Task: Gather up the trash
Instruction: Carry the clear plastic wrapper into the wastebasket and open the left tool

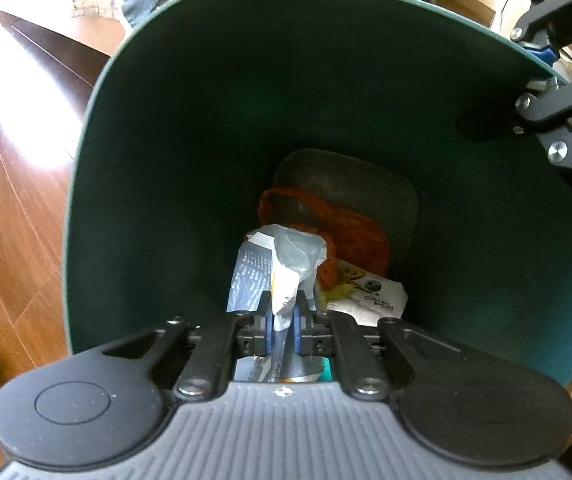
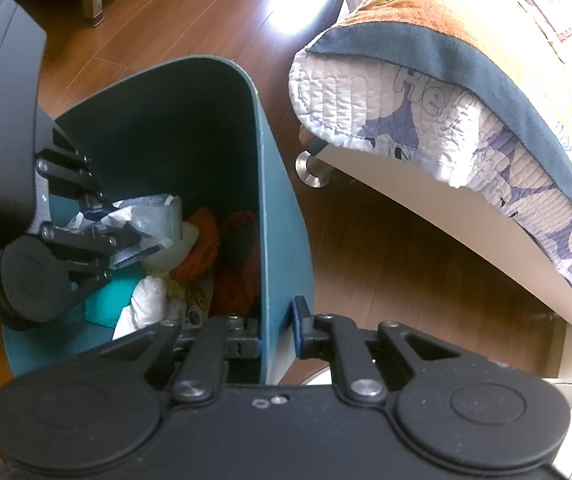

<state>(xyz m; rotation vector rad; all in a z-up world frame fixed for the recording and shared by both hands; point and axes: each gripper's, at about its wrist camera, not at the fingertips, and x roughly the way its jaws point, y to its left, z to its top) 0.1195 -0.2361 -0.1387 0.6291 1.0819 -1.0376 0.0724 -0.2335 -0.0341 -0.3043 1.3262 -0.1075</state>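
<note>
Bin — smooth matt teal plastic, inside and out; the wrapper in it is thin crinkled film, faintly shiny, beside orange netting of coarse open mesh. Both grippers — left gripper and right gripper — show matt black plastic bodies, bright metal screw heads and blue rubbery pads. Floor is glossy brown wood plank; the bed cover is quilted, stitched cloth.

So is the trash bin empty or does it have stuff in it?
It has stuff in it. Inside the bin lie an orange net, white wrappers, and the wrapper pinched by the left claw.
</note>
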